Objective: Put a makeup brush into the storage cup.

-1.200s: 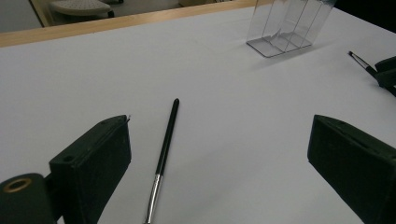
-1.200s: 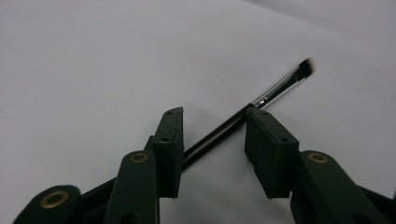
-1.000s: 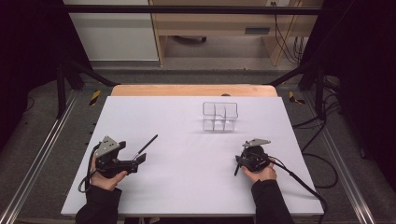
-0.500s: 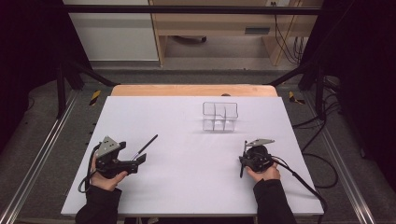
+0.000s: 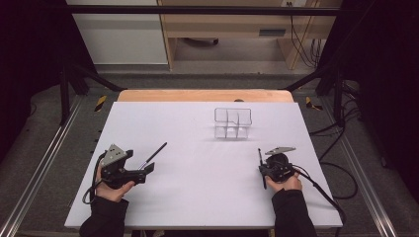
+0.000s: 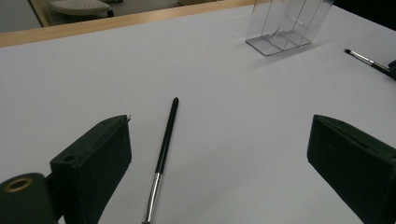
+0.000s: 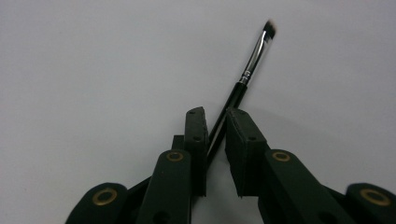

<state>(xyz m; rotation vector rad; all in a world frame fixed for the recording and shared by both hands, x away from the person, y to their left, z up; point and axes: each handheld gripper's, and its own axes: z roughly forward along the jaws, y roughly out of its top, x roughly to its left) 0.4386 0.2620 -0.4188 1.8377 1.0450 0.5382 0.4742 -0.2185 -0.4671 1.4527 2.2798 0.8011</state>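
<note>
Clamping a brush (image 7: pixel 243 81) between nearly closed jaws, the right gripper (image 5: pixel 269 170) points it bristles-forward; the left gripper (image 5: pixel 143 172) gapes beside another brush (image 6: pixel 164 149).

My right gripper (image 5: pixel 262 170) has turned since a second ago: the makeup brush (image 5: pixel 260 165) clamped in it lay slanted toward me and leftward then, and now it runs nearly straight away from me, its tip aimed toward the clear organiser (image 5: pixel 232 123), low over the tabletop (image 5: pixel 197 123).
</note>
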